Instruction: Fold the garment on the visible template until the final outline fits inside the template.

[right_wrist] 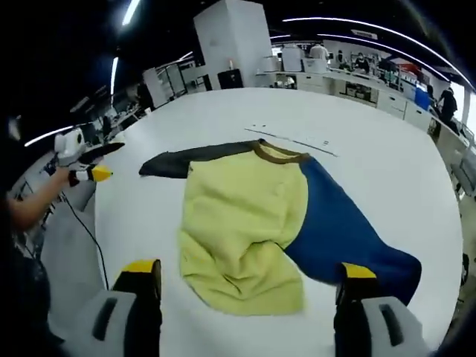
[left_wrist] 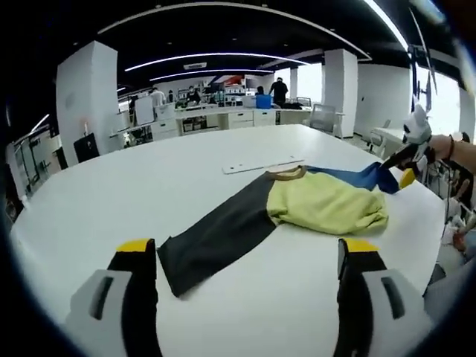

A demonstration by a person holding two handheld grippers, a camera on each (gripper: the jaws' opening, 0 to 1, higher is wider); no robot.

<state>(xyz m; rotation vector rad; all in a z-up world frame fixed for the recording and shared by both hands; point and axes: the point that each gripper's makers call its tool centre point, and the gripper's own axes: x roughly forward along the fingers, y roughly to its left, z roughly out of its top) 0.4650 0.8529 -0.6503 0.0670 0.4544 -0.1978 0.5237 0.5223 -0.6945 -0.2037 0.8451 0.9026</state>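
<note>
A garment lies flat on the white table: yellow body, brown collar, black sleeve, blue sleeve. My left gripper stands open, its yellow-tipped jaws on either side of the black sleeve's end without touching it. In the right gripper view the yellow body is rumpled at its near hem, and the blue sleeve runs toward my open right gripper. The left gripper shows near the black sleeve. The right gripper hovers by the blue sleeve's end.
A thin white strip lies on the table just beyond the collar, seen as a faint line in the right gripper view. A cable hangs off the table's edge. Desks, chairs, pillars and people stand far behind.
</note>
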